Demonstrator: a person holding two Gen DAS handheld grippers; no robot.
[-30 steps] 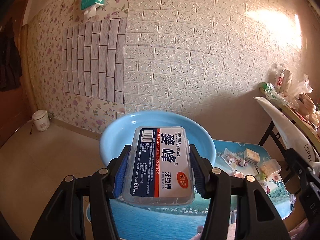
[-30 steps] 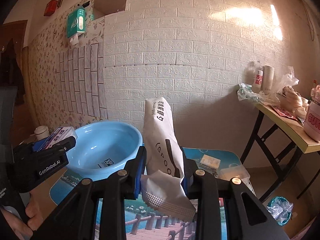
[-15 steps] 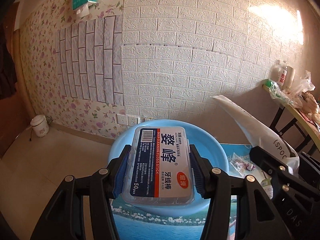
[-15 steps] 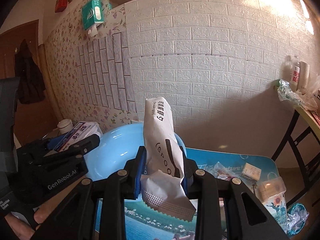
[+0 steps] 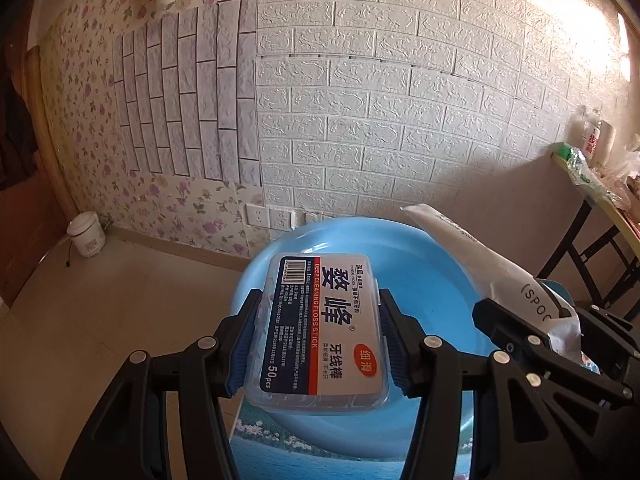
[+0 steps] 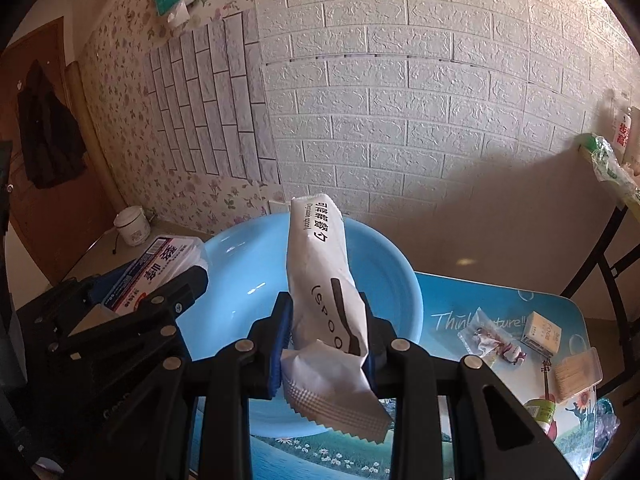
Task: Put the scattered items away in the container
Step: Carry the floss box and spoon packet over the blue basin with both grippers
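Observation:
My left gripper is shut on a clear floss-stick box with a blue, red and white label, held above the near rim of the light blue basin. My right gripper is shut on a white spoon packet that stands upright over the basin. In the left wrist view the right gripper and its packet show at the right. In the right wrist view the left gripper and the box show at the left.
The basin stands on a low table with a printed scenery top. On its right part lie a small clear bag, a cream box, a clear toothpick box and a small green-labelled bottle. A folding table stands at the right.
Both grippers have moved left toward the basin with their items still held. The spoon packet now stands over the basin, and the right gripper sits close beside the left one.

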